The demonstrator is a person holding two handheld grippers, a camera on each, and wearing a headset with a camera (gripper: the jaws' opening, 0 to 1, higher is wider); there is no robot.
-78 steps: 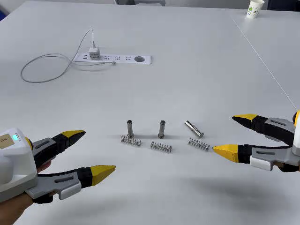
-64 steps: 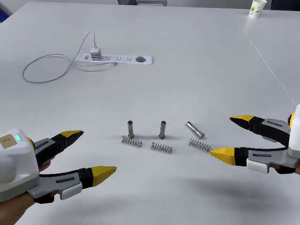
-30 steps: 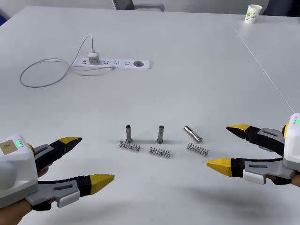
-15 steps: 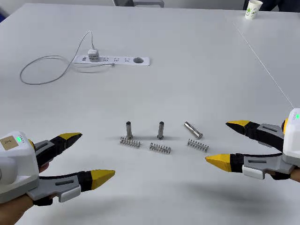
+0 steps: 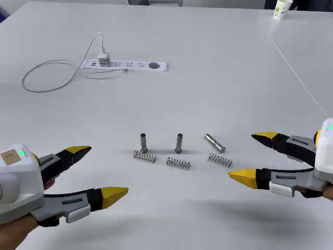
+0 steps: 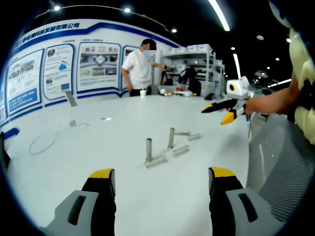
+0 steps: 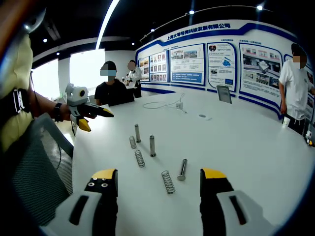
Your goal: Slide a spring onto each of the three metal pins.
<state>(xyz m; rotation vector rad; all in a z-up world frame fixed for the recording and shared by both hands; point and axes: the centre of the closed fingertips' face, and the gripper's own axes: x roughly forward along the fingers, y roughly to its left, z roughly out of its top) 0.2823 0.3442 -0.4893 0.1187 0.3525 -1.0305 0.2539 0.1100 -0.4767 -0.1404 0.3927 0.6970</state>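
Three pins (image 5: 143,141) (image 5: 179,142) (image 5: 214,142), seemingly bare, between gaping tongs (image 5: 107,170) (image 5: 242,155)

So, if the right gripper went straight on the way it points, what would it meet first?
Probably the right-hand spring, centred ahead of the right gripper, with the lying pin just beyond. The gripper's height is unclear, so it may pass over.

Paper cup (image 5: 282,9) partly past the top edge, right gripper (image 5: 242,155) past the right edge
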